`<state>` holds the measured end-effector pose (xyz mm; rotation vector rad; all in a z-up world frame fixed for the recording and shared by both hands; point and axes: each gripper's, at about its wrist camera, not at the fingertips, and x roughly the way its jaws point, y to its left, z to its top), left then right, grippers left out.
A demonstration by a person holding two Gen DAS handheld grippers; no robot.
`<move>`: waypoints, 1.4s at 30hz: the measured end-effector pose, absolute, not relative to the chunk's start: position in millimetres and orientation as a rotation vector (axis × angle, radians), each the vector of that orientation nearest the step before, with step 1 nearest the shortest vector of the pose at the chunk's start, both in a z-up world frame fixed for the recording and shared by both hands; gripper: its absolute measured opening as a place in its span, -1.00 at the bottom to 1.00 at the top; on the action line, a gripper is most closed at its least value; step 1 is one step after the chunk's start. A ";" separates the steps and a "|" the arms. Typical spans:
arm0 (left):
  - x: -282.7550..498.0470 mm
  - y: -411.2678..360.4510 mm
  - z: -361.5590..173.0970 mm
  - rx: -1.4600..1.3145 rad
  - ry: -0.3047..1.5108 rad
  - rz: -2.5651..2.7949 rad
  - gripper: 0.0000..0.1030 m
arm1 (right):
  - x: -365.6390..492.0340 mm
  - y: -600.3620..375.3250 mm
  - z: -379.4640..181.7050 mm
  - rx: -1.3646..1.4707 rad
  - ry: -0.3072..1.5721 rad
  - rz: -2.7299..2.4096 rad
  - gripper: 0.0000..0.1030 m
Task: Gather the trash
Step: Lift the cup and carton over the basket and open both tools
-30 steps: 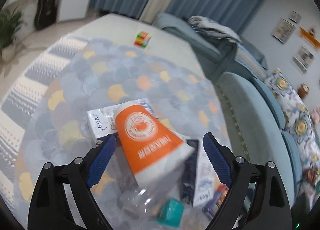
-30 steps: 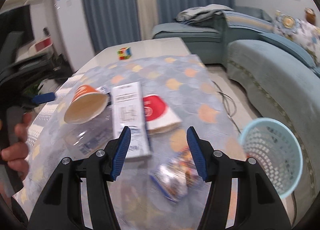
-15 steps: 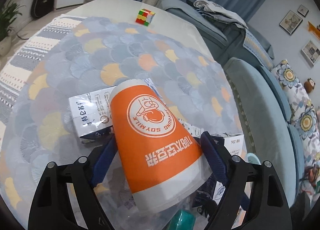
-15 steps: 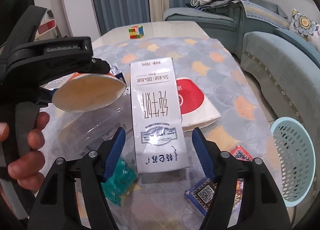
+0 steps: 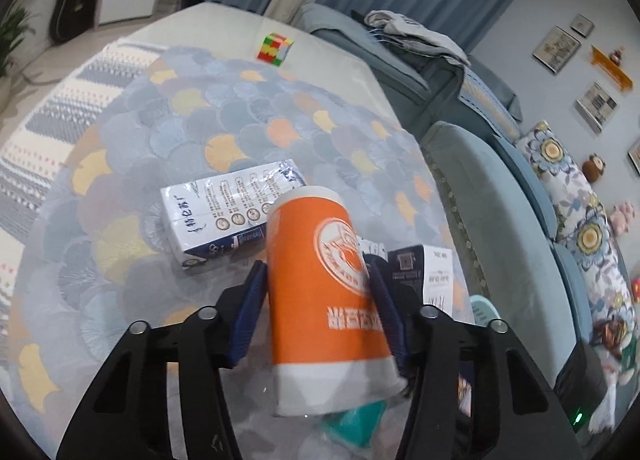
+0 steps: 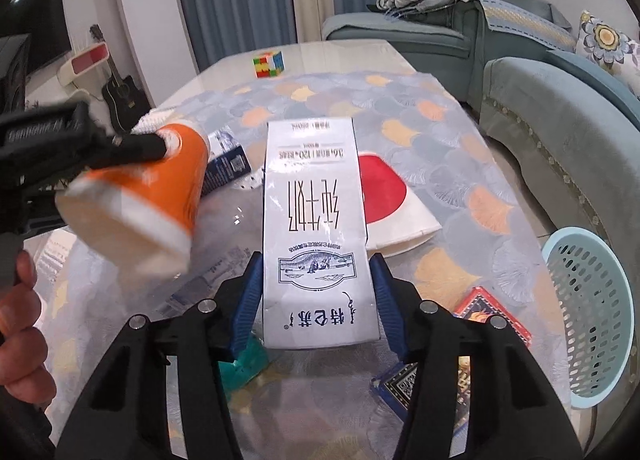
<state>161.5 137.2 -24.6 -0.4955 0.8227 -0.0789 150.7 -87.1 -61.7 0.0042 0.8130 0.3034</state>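
My left gripper [image 5: 318,314] is shut on an orange paper cup [image 5: 324,292] and holds it above the table; the cup also shows in the right wrist view [image 6: 136,200]. My right gripper [image 6: 316,302] is shut on a white milk carton [image 6: 314,220] lifted off the table. A second white carton [image 5: 224,216] lies on the patterned tablecloth [image 5: 160,132]. A flattened red and white cup [image 6: 392,200] lies behind the held carton. A light blue mesh basket [image 6: 592,312] stands at the table's right side.
A teal wrapper [image 6: 244,364], a clear plastic bottle [image 6: 204,280] and colourful small packets [image 6: 492,312] lie near the front edge. A Rubik's cube [image 6: 268,64] sits at the far end. Blue sofas [image 6: 560,120] run along the right.
Both grippers have closed on their items and lifted them: the left on the orange cup, the right on the white carton. The cup now sits upright between the left fingers.
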 end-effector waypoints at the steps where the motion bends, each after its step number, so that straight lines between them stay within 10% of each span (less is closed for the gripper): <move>1: 157.1 136.8 -21.3 -0.484 0.818 -0.085 -0.04 | 145.1 -89.2 -56.1 0.010 0.802 0.308 -0.05; 23: 15.2 142.0 -15.2 -0.121 0.846 -0.008 -0.03 | 25.4 -128.1 -55.7 -0.057 0.933 0.308 -0.04; 33: 14.8 124.6 -36.0 -0.092 0.889 -0.049 -0.03 | 49.6 -112.7 -79.9 -0.085 1.053 0.309 0.39; 42: 14.6 106.5 -38.0 -0.061 0.887 -0.079 -0.03 | 46.3 -113.7 -77.0 -0.073 1.009 0.319 -0.04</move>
